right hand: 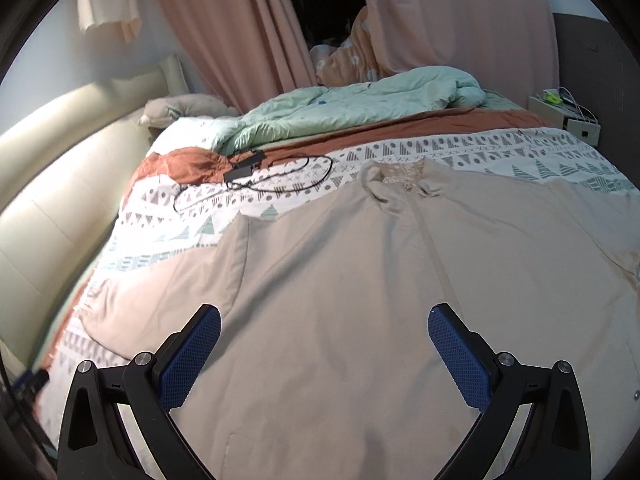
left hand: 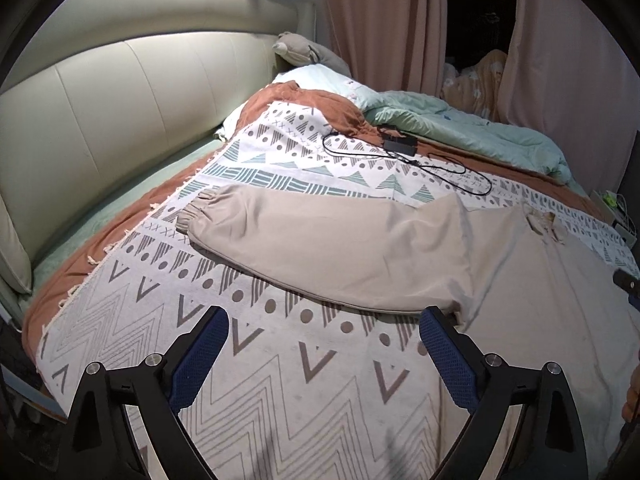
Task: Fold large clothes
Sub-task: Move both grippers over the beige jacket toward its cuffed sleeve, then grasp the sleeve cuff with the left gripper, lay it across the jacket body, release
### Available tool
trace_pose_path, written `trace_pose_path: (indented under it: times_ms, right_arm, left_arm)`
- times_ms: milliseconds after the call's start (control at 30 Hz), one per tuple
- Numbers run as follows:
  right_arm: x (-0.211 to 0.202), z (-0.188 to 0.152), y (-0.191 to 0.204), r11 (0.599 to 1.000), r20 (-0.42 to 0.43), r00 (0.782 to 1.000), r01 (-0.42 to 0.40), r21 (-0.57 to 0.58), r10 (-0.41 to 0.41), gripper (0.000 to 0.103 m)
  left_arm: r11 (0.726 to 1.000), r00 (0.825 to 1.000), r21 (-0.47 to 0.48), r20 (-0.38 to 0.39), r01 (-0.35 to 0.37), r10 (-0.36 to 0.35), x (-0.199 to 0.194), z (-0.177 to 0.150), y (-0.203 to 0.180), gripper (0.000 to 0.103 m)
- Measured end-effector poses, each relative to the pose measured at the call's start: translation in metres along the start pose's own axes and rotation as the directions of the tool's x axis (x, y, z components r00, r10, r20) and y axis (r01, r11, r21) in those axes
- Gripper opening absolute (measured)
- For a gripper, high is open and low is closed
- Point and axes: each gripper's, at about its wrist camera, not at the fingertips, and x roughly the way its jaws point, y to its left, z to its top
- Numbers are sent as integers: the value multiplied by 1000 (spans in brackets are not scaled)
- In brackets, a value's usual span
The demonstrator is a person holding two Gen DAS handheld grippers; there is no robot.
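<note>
A large beige jacket (right hand: 360,280) lies spread flat on the patterned blanket (left hand: 280,380), collar (right hand: 396,184) at the far side. Its left sleeve (left hand: 320,248) stretches out to the left and ends in an elastic cuff (left hand: 196,212). My left gripper (left hand: 324,336) hovers open over the blanket just in front of the sleeve, near the armpit, with nothing between its blue pads. My right gripper (right hand: 324,332) hangs open above the jacket's body, holding nothing.
A black charger with a looped cable (left hand: 400,148) lies on the blanket beyond the sleeve. A mint duvet (right hand: 360,104) is bunched at the far side. The cream padded headboard (left hand: 100,120) runs along the left. Pink curtains (right hand: 240,32) hang behind. A small white box (right hand: 568,116) stands at far right.
</note>
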Motion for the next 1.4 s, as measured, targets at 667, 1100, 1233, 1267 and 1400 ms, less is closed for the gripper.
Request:
trace_pose_path:
  times_ms: [667,1100,1233,1267,1400]
  right_arm:
    - [74,-29,-9,996,-168,983,60,-67,-70,103]
    - [88,-29,24,995,-191,979,-88,-50,77,81]
    - [93,-36,46,988,-223,969,-128,-83,107,81]
    - [94,-37,50,986,-229,967,-138,-89,115,81]
    - [103,-40,75,978,-246,961,-164,-128,129,81]
  left_arm:
    - [958,973,-272,-227,-90,27,183,29,103,66]
    - [958,994,-281,-110,-55,25,155,65,117,2]
    - [971,999,-240,-31,8,-16,116,96,99,2]
    - [973,999,-230,-15,24,-28,107,104,94,2]
    - [982,997,-178,43,68,-61,71,129,72,2]
